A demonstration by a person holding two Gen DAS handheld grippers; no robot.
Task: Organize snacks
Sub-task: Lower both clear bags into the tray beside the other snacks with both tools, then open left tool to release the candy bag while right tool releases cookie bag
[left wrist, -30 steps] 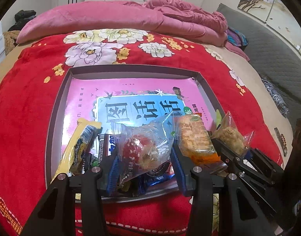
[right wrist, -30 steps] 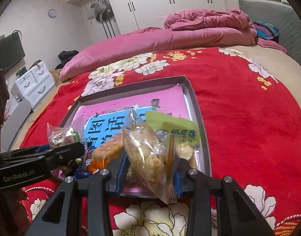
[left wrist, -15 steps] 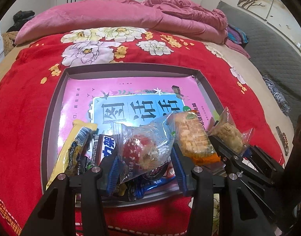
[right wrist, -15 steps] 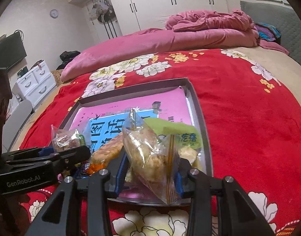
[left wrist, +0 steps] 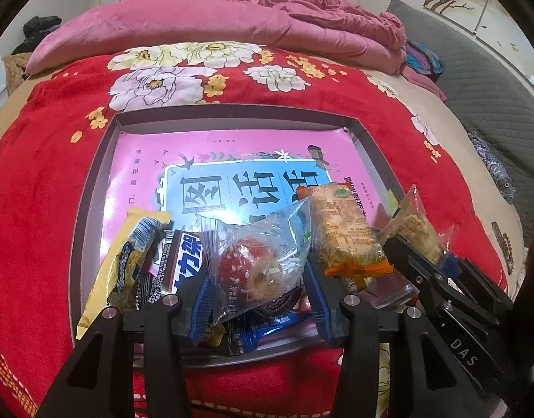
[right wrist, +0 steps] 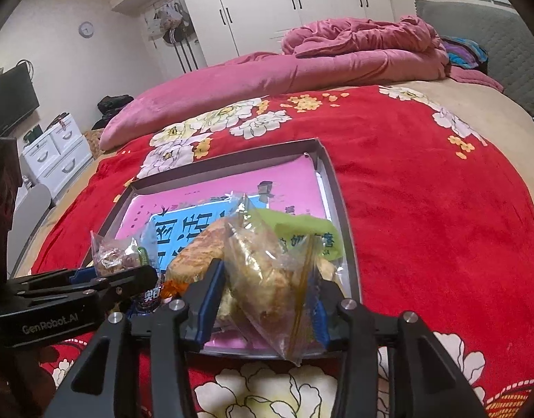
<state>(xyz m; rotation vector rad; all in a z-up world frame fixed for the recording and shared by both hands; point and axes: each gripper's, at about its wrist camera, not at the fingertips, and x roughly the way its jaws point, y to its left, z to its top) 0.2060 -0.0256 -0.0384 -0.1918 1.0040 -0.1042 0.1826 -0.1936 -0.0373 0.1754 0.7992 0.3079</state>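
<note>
Covering most of both views, a red floral blanket (left wrist: 40, 181) is spread over the bed, with a pink quilt (left wrist: 197, 21) bunched along its far edge. On the blanket a shallow grey tray (left wrist: 92, 181) is set, lined with a pink and blue printed sheet (left wrist: 232, 160). All the snacks are gathered along the tray's near edge.

At the near left corner a yellow wrapped bar (left wrist: 117, 264) lies lengthways, with a brown chocolate bar (left wrist: 181, 261) just beside it. Under the middle of the near edge a dark blue cookie packet (left wrist: 267, 324) is partly covered. An orange-ended cracker pack (left wrist: 347, 237) lies toward the near right, tilted up on the pile.

A clear bag with a red sweet (left wrist: 253, 264) is held between the blue pads of the left gripper (left wrist: 258, 299), whose fingers stand at a middling width and press the bag on both sides. By the near right corner a clear bag of pale puffed snack (right wrist: 267, 271) stands between the fingers of the right gripper (right wrist: 265, 310); those jaws have just been opening, and whether the pads still press the bag cannot be told. Behind this bag a green packet (right wrist: 301, 230) lies flat against the tray's right wall.
</note>
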